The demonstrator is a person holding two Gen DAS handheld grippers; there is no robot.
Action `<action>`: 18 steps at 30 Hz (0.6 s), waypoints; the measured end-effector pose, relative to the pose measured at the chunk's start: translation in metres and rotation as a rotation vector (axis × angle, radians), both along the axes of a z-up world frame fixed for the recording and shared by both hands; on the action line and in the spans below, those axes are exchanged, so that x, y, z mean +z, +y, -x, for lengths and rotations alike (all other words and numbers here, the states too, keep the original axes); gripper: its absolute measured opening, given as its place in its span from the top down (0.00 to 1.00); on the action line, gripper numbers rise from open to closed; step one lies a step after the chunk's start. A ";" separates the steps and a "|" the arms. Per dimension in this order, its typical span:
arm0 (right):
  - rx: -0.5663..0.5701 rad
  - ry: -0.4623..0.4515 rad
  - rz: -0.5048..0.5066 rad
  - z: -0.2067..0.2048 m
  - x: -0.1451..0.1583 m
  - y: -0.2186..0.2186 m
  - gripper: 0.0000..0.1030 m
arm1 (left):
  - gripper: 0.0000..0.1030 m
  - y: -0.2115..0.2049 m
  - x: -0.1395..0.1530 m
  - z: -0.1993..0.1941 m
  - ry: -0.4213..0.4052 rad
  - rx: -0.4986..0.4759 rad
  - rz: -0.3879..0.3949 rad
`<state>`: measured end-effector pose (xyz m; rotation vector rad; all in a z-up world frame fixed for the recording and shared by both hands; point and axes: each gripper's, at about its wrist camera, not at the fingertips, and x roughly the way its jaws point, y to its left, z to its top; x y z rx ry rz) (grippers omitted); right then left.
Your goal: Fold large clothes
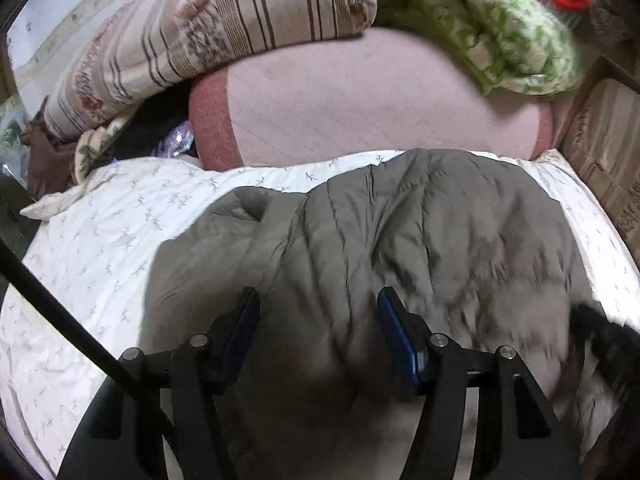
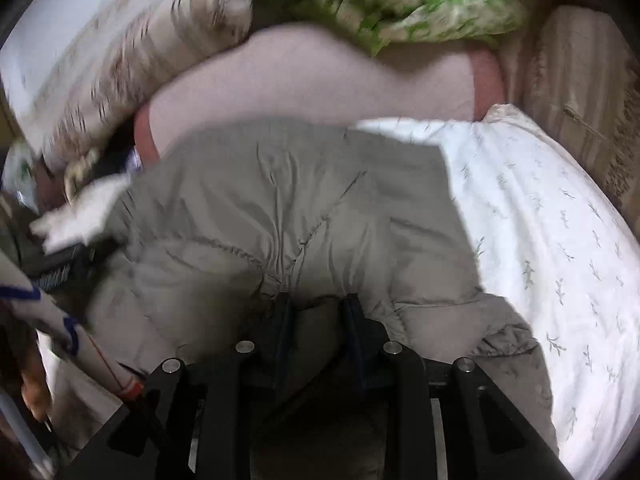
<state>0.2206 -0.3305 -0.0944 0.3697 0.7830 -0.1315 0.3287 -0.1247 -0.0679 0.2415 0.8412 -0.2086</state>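
The padded jacket (image 1: 420, 232) lies spread on the bed sheet (image 1: 104, 240). Behind it a folded blanket (image 1: 360, 108) runs across the bed, with a striped quilt (image 1: 192, 36) piled on its left end and a leafy quilt (image 1: 500, 32) on its right.

The near part of the grey padded jacket (image 1: 400, 240) smears into blur in the left wrist view, and its lower edge runs under the left gripper (image 1: 318, 300) and out of the frame. A dark furry thing (image 1: 596, 328) at the right edge is cut off and too blurred to name. In the right wrist view, the fold of jacket between the right gripper (image 2: 318, 308) fingers lies in shadow; whether the pads press it cannot be told. The striped quilt (image 2: 152, 64) and green quilt (image 2: 384, 0) are motion-blurred. Clutter (image 2: 60, 264) at the left edge is unreadable.
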 end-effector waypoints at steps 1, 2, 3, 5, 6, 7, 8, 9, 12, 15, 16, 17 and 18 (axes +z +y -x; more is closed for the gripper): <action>-0.016 -0.031 -0.016 0.006 0.007 -0.003 0.72 | 0.41 0.005 -0.001 0.007 -0.006 0.002 -0.004; -0.028 -0.067 -0.028 0.013 0.014 -0.004 0.72 | 0.41 0.009 -0.004 0.011 -0.004 0.008 -0.006; -0.031 -0.093 -0.033 0.016 0.018 -0.003 0.72 | 0.41 0.014 -0.011 0.013 0.006 0.022 -0.008; -0.015 -0.129 -0.033 0.022 0.025 0.003 0.72 | 0.40 0.023 -0.038 0.008 0.068 0.063 -0.039; 0.016 -0.115 -0.022 0.019 0.022 0.011 0.70 | 0.40 0.025 -0.045 0.006 0.085 0.068 -0.036; 0.042 -0.078 -0.006 0.011 0.017 0.018 0.67 | 0.40 0.026 -0.050 0.006 0.083 0.071 -0.031; 0.060 -0.033 0.010 0.005 0.010 0.022 0.62 | 0.40 0.024 -0.049 0.007 0.074 0.070 -0.038; 0.083 0.039 0.041 -0.004 -0.004 0.029 0.62 | 0.40 0.022 -0.046 0.009 0.073 0.070 -0.044; 0.062 0.026 0.070 -0.001 -0.005 0.032 0.62 | 0.40 0.023 -0.031 0.019 0.072 0.052 -0.002; 0.018 -0.094 0.067 0.021 0.021 0.031 0.62 | 0.40 0.032 -0.019 0.035 0.037 0.052 0.040; 0.015 -0.132 0.065 0.028 0.028 0.034 0.62 | 0.40 0.035 -0.020 0.040 0.028 0.056 0.039; 0.024 -0.143 0.061 0.031 0.029 0.037 0.62 | 0.40 0.037 -0.023 0.043 0.026 0.061 0.037; 0.044 -0.138 0.063 0.030 0.026 0.043 0.62 | 0.40 0.038 -0.029 0.043 0.034 0.062 0.026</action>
